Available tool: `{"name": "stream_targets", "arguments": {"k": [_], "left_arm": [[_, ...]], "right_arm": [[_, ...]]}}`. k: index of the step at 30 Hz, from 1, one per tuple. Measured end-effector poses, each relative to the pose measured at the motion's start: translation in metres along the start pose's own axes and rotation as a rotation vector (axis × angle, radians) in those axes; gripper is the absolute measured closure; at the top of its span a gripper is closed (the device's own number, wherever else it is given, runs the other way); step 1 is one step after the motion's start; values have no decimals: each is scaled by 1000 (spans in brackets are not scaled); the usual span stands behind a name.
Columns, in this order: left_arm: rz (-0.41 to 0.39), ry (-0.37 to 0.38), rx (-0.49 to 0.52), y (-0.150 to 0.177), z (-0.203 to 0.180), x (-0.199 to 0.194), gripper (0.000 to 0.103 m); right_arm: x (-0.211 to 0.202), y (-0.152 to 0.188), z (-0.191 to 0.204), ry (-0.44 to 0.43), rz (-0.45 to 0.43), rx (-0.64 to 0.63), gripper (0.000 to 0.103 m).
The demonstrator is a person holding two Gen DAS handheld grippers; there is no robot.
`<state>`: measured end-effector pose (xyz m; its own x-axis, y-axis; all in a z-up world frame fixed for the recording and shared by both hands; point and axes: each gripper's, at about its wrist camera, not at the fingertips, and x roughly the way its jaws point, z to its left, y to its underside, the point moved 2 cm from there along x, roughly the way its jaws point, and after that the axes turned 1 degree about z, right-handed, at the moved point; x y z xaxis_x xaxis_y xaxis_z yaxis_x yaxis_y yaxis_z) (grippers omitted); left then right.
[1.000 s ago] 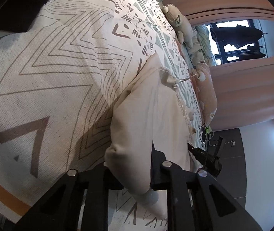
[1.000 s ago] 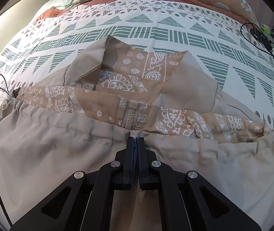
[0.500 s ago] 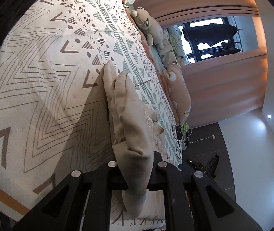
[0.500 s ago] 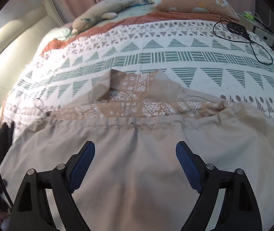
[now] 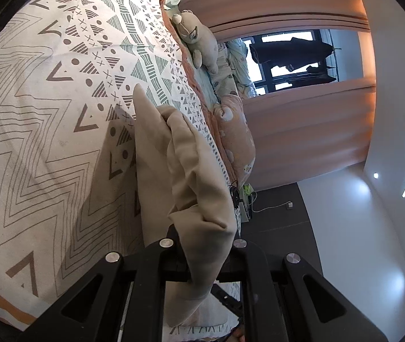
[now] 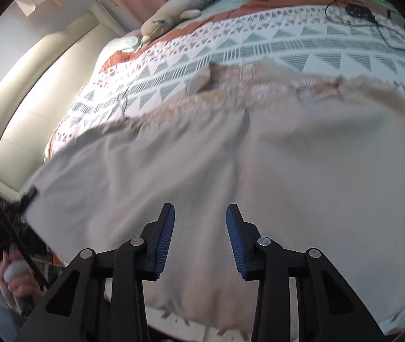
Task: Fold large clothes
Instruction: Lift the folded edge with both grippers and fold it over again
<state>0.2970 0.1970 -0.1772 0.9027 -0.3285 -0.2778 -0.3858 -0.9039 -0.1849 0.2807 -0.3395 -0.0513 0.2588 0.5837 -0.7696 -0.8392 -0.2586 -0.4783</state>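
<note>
A large beige garment [image 6: 259, 165] with a patterned tan lining lies spread on the bed. In the left wrist view a bunched edge of the garment [image 5: 191, 176] is lifted off the bedspread, and my left gripper [image 5: 202, 253] is shut on it. My right gripper [image 6: 200, 228] hovers over the garment's plain beige back. Its jaws are closing, and its blue pads [image 6: 165, 242] stand apart with nothing pinched between them. At the left edge of the right wrist view, a hand [image 6: 17, 279] holds the left gripper at the garment's corner.
A patterned bedspread [image 5: 60, 114] covers the bed. Plush toys [image 6: 174, 11] and an orange pillow [image 5: 236, 142] lie along its far side, with black cables [image 6: 373, 20] near the corner. A cream headboard [image 6: 31, 91] stands at the left. Curtains and a window [image 5: 290, 59] are beyond.
My right gripper let go of the garment near the zipper, opened wide, drew back over the beige fabric and is narrowing. My left gripper lifted its held edge higher off the bedspread.
</note>
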Motion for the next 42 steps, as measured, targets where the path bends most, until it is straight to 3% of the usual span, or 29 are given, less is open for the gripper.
{"name": "stream_targets", "arguments": {"k": [4, 14, 22, 28, 36, 38, 40, 42], "left_arm": [[6, 36, -2, 0, -11, 4, 91], [88, 162, 44, 7, -67, 35, 91], [207, 247, 86, 30, -115, 84, 91], [265, 283, 115, 41, -150, 127, 91], [373, 277, 133, 72, -181, 195, 91], [407, 273, 132, 83, -185, 214, 91], [441, 266, 131, 95, -188, 231, 91], [476, 255, 131, 109, -189, 249, 91]], "right_arm": [[11, 25, -4, -10, 32, 9, 85], [11, 64, -5, 98, -13, -15, 86], [24, 78, -35, -51, -4, 112, 86], [2, 77, -55, -179, -11, 161, 86], [-60, 79, -99, -140, -128, 209, 85], [-77, 83, -118, -127, -169, 253, 75], [-93, 89, -138, -104, -211, 297, 38], [-104, 96, -151, -86, -243, 337, 36]]}}
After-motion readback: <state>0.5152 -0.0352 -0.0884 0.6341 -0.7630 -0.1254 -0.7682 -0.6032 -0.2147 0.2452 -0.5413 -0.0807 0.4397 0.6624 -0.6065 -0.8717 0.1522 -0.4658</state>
